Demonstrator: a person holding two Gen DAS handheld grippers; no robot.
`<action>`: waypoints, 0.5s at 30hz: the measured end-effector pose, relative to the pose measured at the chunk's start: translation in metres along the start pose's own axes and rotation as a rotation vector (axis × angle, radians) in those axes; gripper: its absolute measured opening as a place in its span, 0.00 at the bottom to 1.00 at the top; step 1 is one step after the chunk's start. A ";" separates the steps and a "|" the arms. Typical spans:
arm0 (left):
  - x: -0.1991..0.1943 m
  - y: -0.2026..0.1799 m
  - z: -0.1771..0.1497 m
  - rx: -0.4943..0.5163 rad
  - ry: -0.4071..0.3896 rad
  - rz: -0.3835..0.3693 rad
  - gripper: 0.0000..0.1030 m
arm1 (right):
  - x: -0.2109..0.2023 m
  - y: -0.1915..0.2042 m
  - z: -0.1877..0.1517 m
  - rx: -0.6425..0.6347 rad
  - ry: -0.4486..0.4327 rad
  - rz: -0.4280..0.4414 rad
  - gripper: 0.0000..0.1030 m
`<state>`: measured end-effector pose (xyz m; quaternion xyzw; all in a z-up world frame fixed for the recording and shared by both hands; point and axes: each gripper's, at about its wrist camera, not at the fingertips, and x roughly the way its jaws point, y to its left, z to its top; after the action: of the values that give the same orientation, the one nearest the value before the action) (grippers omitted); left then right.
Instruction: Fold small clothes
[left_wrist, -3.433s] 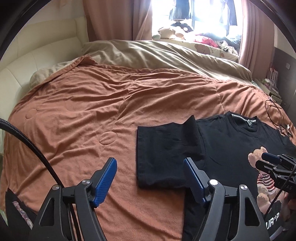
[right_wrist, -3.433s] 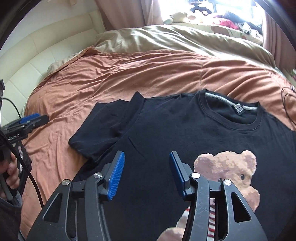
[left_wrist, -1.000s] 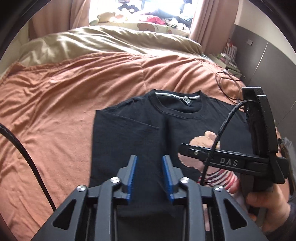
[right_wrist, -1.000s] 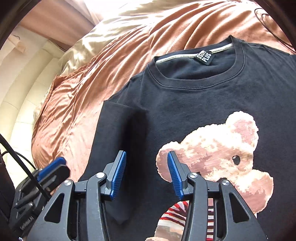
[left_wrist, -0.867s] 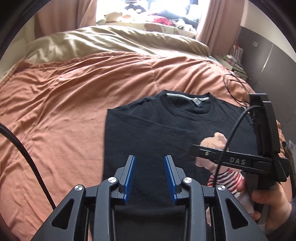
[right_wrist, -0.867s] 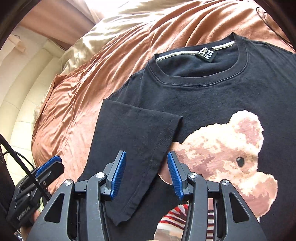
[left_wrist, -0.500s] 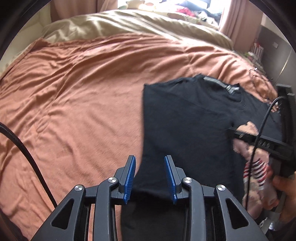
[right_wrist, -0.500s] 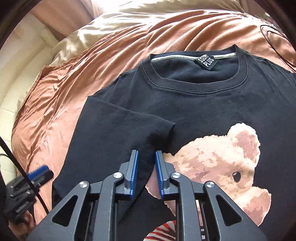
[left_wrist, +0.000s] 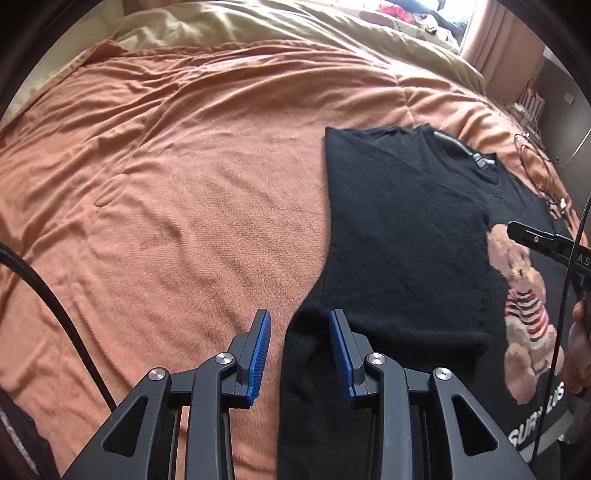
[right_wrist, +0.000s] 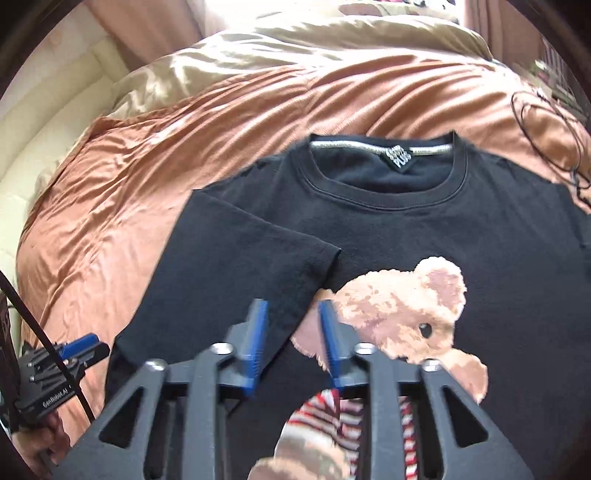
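Reopened since half a second ago, the right hand-held gripper straddles the black T-shirt's folded sleeve edge; left hand-held gripper gapes, ungrasping, over the wrinkled orange bedspread.

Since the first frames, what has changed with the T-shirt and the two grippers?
The sleeve that lay spread out on the blanket is now folded across the T-shirt, its cuff at the bear print. The right gripper shut briefly, then reopened; the left gripper narrowed. The T-shirt stayed put.
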<state>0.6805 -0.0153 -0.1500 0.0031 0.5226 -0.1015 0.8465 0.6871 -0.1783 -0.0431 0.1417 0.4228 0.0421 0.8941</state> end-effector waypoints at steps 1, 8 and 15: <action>-0.008 -0.001 -0.002 0.001 -0.009 -0.003 0.35 | -0.008 0.000 -0.002 -0.007 -0.006 0.001 0.50; -0.061 -0.015 -0.012 -0.008 -0.049 -0.028 0.35 | -0.080 -0.004 -0.019 -0.046 -0.029 0.006 0.67; -0.124 -0.047 -0.028 0.004 -0.107 -0.048 0.61 | -0.167 -0.019 -0.040 -0.047 -0.057 0.001 0.83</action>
<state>0.5939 -0.0373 -0.0480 -0.0133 0.4765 -0.1230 0.8704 0.5487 -0.2202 0.0520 0.1217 0.3959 0.0483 0.9089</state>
